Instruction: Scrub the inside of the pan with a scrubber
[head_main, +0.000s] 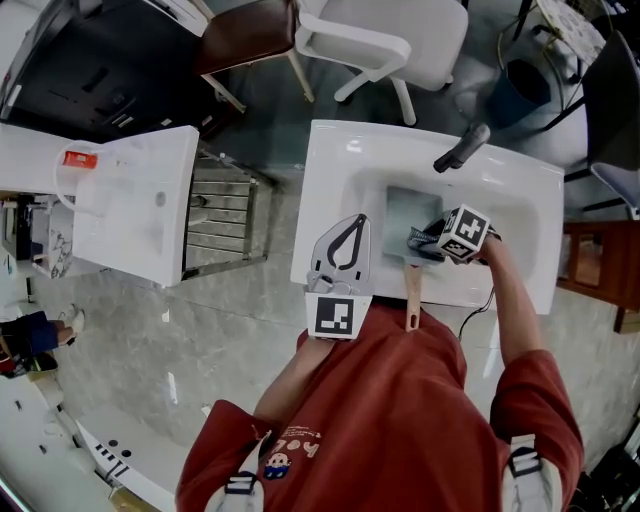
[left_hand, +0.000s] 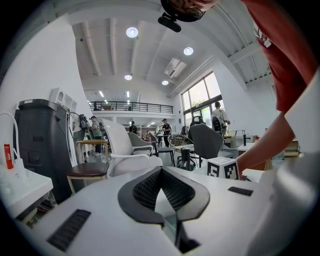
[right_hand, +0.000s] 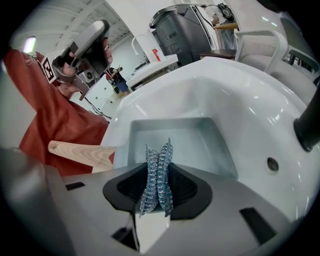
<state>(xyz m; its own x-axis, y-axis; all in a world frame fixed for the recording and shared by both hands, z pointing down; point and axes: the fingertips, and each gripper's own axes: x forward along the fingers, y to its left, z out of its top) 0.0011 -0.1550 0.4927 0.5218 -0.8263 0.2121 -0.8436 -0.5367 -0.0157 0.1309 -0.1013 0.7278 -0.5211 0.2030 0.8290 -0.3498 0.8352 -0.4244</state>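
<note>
A square grey-green pan (head_main: 403, 205) lies in the white sink (head_main: 330, 180), its wooden handle (head_main: 412, 296) pointing over the front rim toward me. My right gripper (head_main: 428, 242) is shut on a blue mesh scrubber (head_main: 422, 240) just over the pan's near right part. In the right gripper view the scrubber (right_hand: 157, 175) stands pinched between the jaws of the right gripper (right_hand: 158, 167), above the pan (right_hand: 175, 140) and beside its handle (right_hand: 80, 152). My left gripper (head_main: 358, 222) is raised over the sink's left rim, shut and empty; the left gripper (left_hand: 160, 172) points out into the room.
A dark faucet (head_main: 462, 148) rises at the sink's back, with a drain (right_hand: 272, 163) under it. Left of the sink are a metal rack (head_main: 225, 215) and a white counter (head_main: 130, 200). A white chair (head_main: 400, 40) and a brown chair (head_main: 245, 35) stand behind.
</note>
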